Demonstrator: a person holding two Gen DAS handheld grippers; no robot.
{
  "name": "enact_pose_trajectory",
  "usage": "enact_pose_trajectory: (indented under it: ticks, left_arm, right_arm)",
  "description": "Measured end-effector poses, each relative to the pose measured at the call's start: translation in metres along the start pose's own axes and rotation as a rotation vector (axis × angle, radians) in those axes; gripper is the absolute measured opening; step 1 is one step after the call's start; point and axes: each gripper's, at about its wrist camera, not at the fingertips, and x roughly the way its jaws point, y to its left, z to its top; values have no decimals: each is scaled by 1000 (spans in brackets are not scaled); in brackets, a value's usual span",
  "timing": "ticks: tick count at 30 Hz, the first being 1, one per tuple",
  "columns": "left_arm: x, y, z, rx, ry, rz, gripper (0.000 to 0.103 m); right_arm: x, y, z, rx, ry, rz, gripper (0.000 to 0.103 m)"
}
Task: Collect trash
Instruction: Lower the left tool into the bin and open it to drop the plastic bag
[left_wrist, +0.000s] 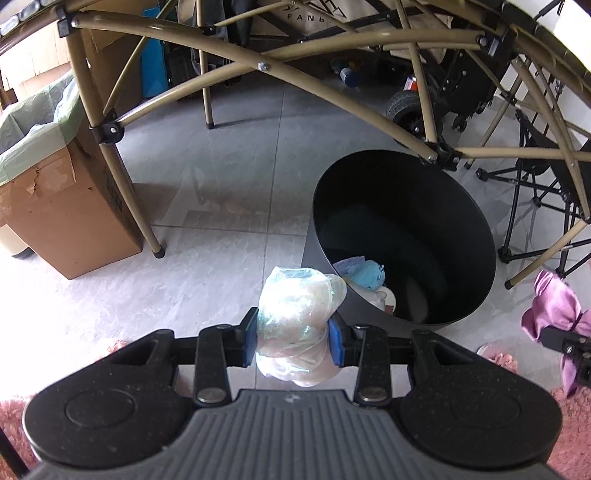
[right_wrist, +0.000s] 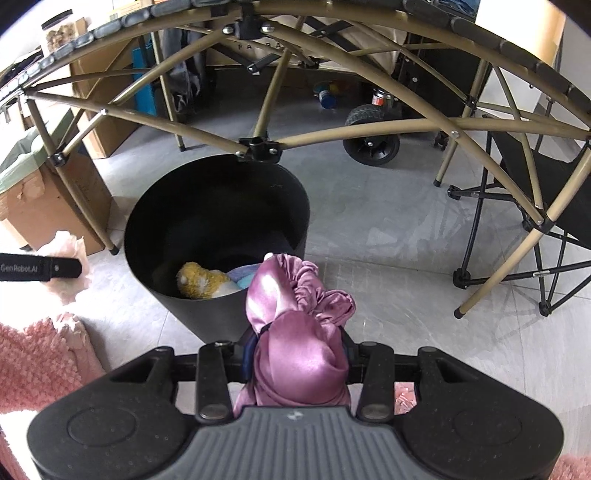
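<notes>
We see left gripper (left_wrist: 293, 338) clamping plastic bag (left_wrist: 295, 314) beside black bin (left_wrist: 476, 206) rim, lower centre; right gripper (right_wrist: 295, 354) clamping pink cloth (right_wrist: 295, 332) at rim; bare floor (right_wrist: 388, 240) right of bin.

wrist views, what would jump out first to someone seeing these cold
The shiny pink satin cloth bunched in the right gripper stands out most, held just short of the black bin on the grey tile floor. In the left wrist view, the left gripper clamps a crumpled clear plastic bag beside the same bin, which already holds a yellow plush toy and some blue scraps.
</notes>
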Motion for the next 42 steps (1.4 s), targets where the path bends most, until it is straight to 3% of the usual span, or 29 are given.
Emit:
enact_pose_trajectory:
  ticks: [12, 24, 42]
  left_arm:
    - [11, -24, 20, 37, 32, 4, 37]
    - [24, -70, 52, 73, 8, -23, 37]
    - [65, -125, 73, 84, 65, -58, 37]
  right_arm:
    - [13, -23, 22, 86, -9, -33, 40]
    - [19, -38, 39, 148, -30, -43, 40]
    - [43, -64, 56, 238, -20, -74, 40]
